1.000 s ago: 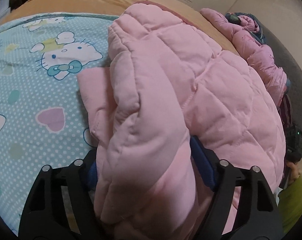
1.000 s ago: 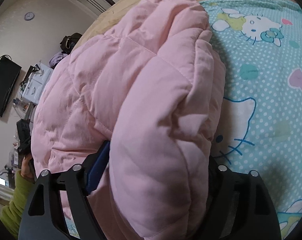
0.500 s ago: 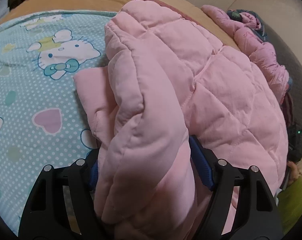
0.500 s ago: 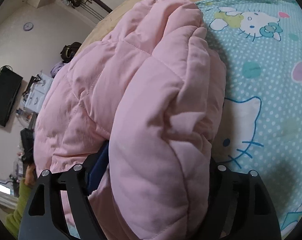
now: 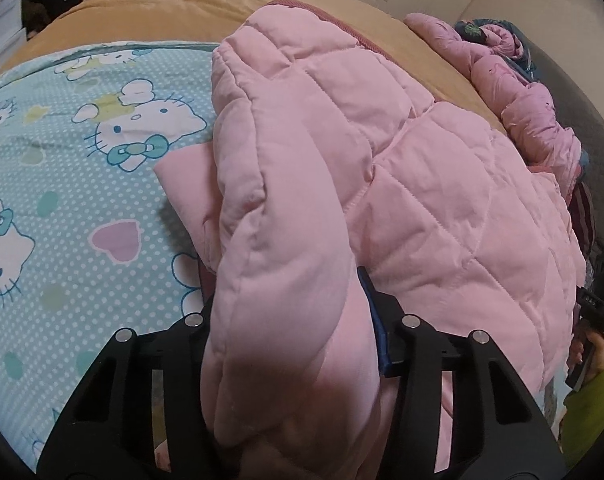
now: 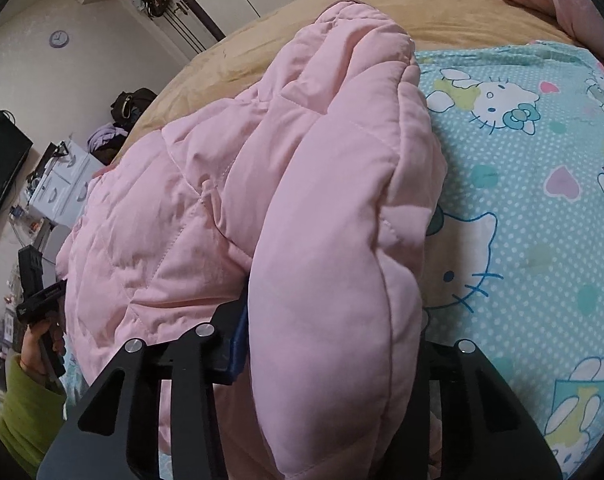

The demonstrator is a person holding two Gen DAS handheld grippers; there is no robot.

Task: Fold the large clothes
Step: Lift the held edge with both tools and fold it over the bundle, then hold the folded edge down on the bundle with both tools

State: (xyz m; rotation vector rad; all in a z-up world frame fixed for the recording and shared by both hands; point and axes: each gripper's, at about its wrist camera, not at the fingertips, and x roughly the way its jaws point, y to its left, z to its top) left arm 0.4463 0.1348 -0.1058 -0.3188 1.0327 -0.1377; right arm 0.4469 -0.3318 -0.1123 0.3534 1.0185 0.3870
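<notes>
1. Pink quilted jacket (image 5: 402, 168) bunched on a cartoon-cat sheet (image 5: 61, 200); thick folds clamped in left gripper (image 5: 289, 320) and right gripper (image 6: 330, 340).
2. Tan blanket (image 5: 173, 12) beyond the sheet.
3. Room: wall clock (image 6: 59, 39), black TV (image 6: 1, 176).

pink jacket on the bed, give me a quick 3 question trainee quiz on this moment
1. True or false: both the left gripper and the right gripper are shut on the jacket.
2. Multiple choice: what lies under the jacket? A) bare wood floor B) a cartoon-cat sheet C) a glass table
3. Fill in: in the right wrist view, a round ____ hangs on the wall.

Key: 1 true; 2 B; 3 clock
</notes>
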